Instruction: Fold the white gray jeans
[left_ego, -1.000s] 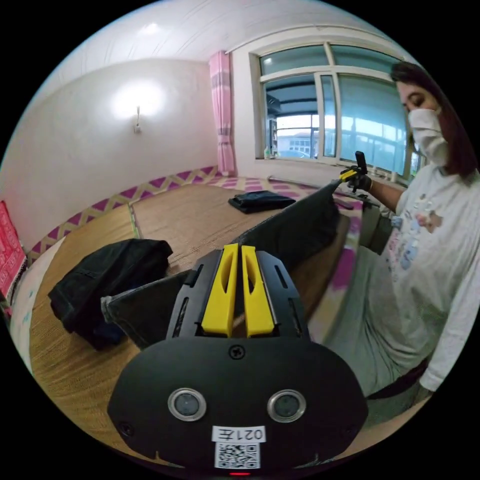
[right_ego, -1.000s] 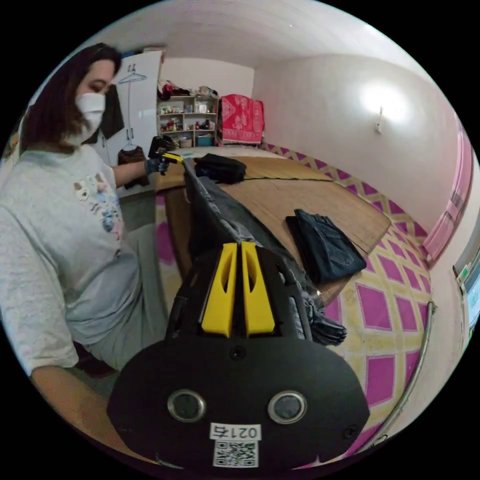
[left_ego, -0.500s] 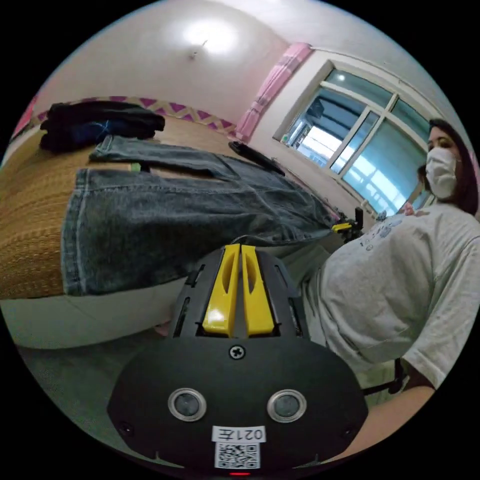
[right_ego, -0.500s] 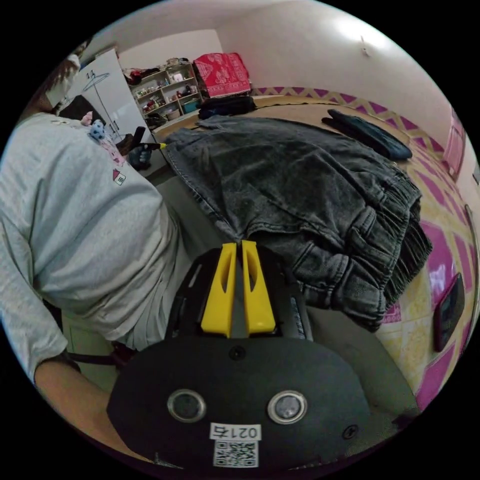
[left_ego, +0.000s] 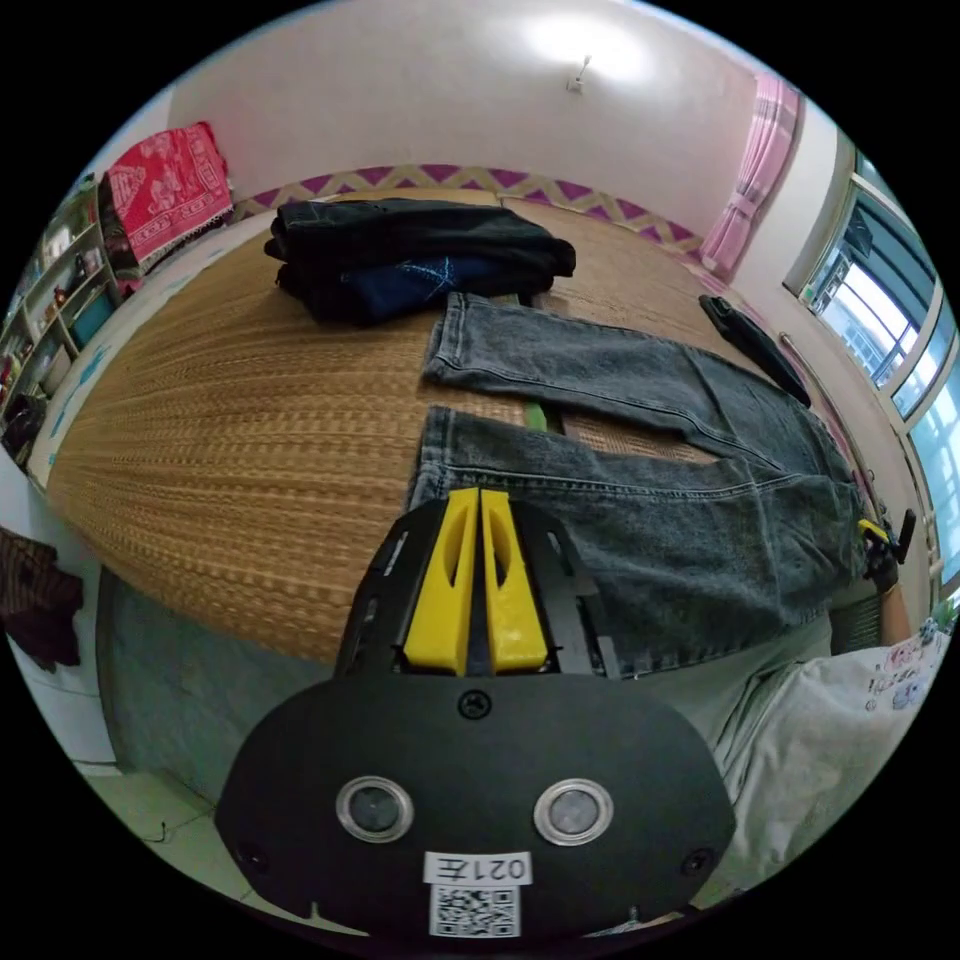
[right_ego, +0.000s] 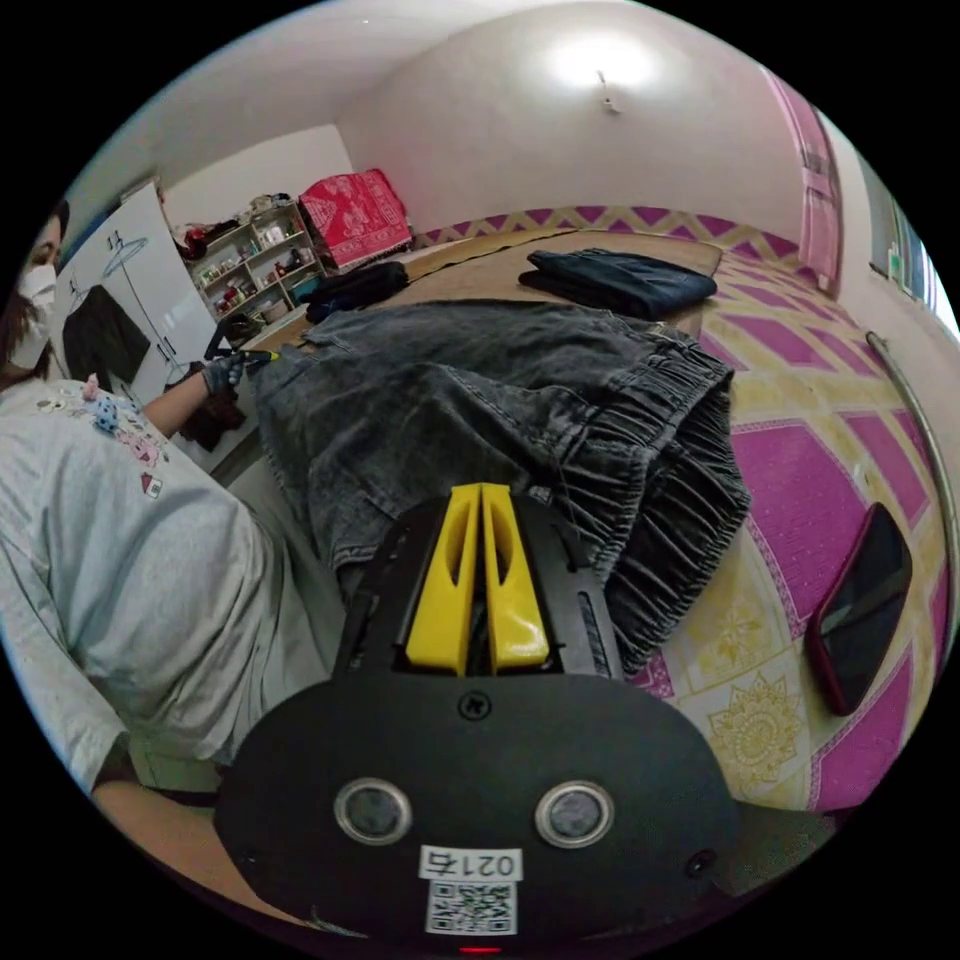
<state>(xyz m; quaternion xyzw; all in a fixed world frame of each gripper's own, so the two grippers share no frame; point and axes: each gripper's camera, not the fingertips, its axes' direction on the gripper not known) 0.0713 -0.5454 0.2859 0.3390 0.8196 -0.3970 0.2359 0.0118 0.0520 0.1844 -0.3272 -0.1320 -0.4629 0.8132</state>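
Spread flat now, the gray jeans (left_ego: 640, 500) had come down from hanging taut between the grippers onto the woven mat (left_ego: 240, 440). Low centre, the left gripper (left_ego: 478, 498) pinched the near hem, jaws closed; the right gripper (right_ego: 480, 492) gripped the waistband. Upper centre lay dark folded clothes (left_ego: 410, 255). Folding could begin.

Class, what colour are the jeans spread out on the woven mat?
The jeans are a washed dark grey, clearest in the left gripper view.
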